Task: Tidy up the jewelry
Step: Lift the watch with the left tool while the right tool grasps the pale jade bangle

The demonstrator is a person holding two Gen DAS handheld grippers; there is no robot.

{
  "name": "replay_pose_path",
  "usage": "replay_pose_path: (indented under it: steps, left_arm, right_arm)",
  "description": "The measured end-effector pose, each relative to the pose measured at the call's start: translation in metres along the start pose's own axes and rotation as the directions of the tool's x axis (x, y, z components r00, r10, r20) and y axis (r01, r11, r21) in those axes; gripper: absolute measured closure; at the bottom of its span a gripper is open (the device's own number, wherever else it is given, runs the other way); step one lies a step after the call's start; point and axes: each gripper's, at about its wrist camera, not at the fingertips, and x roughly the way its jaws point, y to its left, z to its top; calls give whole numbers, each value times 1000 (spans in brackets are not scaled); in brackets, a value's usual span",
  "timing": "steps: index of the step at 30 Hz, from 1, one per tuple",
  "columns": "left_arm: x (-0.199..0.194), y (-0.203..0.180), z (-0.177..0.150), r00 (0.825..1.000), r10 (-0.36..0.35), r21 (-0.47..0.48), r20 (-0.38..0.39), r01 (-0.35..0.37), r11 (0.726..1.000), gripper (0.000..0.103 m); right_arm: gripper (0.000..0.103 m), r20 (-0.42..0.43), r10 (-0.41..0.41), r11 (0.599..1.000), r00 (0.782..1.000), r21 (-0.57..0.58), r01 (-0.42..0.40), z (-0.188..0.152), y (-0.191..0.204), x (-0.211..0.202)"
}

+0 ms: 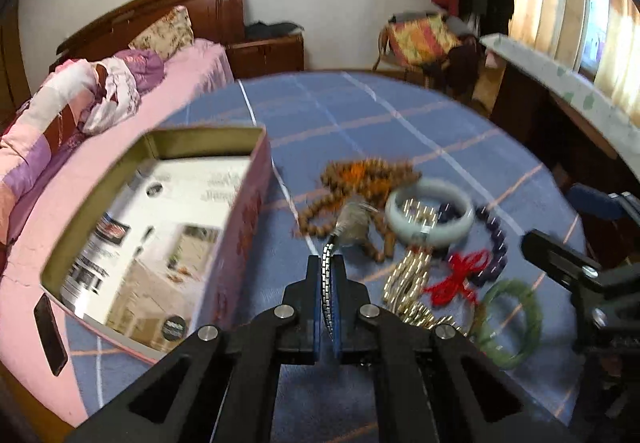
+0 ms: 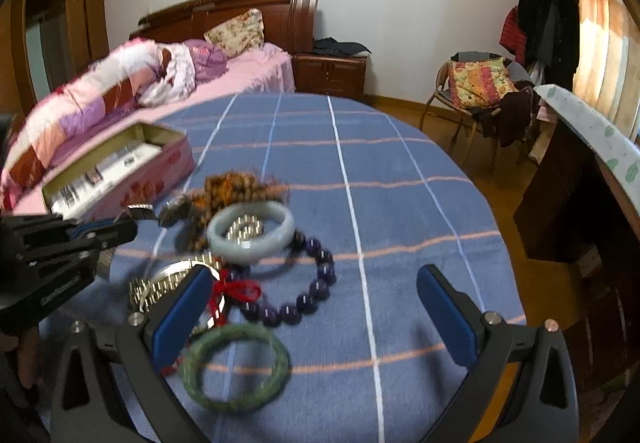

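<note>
One watch [image 1: 352, 221] hangs by its band, pinched between the clenched jaws of the left gripper [image 1: 328, 271], above the blue plaid cloth [image 2: 400, 183] beside the pink box [image 1: 244, 227]. Right gripper [image 2: 316, 307] gapes wide over bangles and beads. Beyond stands a bed [image 2: 168, 75].
</note>
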Motion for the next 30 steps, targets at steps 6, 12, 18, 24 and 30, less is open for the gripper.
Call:
replay_pose_path:
  steps: [6,12,18,24,30]
  left_arm:
    - [-14,5,8,999,16,-25,46,-15,1000,101]
    - [-30,6,16,995,16,-34,96,-13,999,101]
    - [-33,11,19,993,37,-38,110,-33,999,101]
    - [-29,15,16,994,44,-49,99,-39,998,101]
    - [-31,20,17,994,44,-54,103,-39,998,101]
  right_arm:
    - [0,-34,48,998,998,-47,-50,19,9,24]
    - [0,-111,96,988,989,-108,-108,23,27,53]
    - [0,-175,88,979,981,-166,-117,24,40,72]
    - [25,-232,128,976,964,-145,-164,22,33,81]
    - [25,-220,145,974,965,-139,-179,19,29,71]
